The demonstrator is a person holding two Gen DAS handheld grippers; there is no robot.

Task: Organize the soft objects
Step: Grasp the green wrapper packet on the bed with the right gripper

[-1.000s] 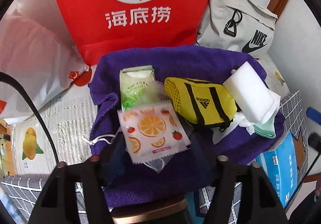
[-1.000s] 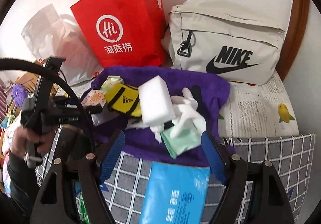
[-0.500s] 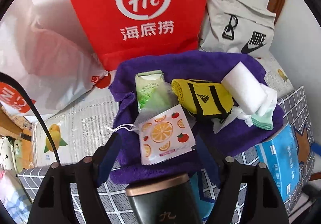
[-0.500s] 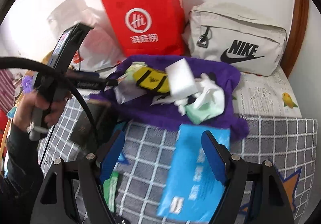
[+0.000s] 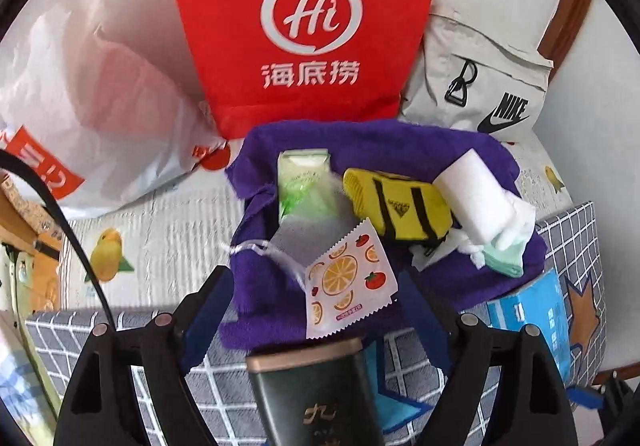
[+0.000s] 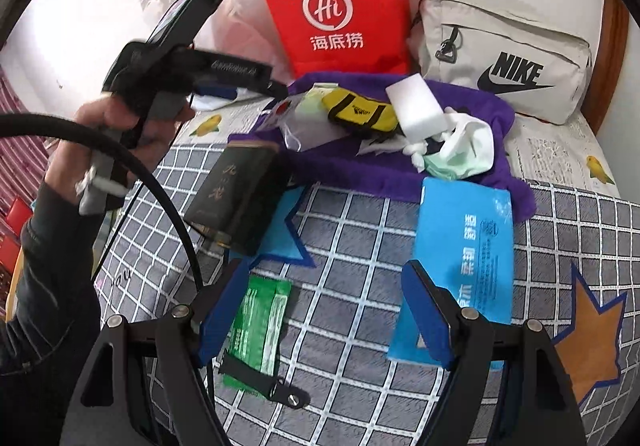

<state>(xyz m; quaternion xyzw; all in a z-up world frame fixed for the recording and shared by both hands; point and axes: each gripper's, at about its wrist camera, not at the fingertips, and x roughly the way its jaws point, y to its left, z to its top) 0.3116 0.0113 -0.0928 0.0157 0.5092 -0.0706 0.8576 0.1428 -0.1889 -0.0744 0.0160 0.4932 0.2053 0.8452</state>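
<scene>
Broadly, a sorting scene on a bed: soft items heaped on one cloth, both claws empty.

Purple towel (image 5: 360, 150): centre of the left-wrist frame; serves as the collecting ground, so the small soft goods lie on it, not on the quilt.
Sachet (image 5: 347, 284): orange-print packet, lower centre, its bottom edge just above the dark box (image 5: 316, 394); nearest item to the left gripper (image 5: 316, 310), likely the next pick.
Green pack (image 5: 302, 182), yellow pouch (image 5: 396, 202), sponge (image 5: 474, 198): a touching row across the towel's middle; crumpled white and green cloths (image 6: 456, 150) lie against the sponge.
Left gripper: fingers spread wide, pinching nothing; it hangs over the towel's near edge.
Right gripper (image 6: 320, 310): lower centre of its frame, fingers spread, empty, above the checked quilt (image 6: 360, 230) between a green packet (image 6: 260, 322) and a blue pack (image 6: 466, 246).
Red bag (image 6: 340, 6), grey bag (image 6: 508, 54): upright against the wall behind the towel; probably the receptacles.
</scene>
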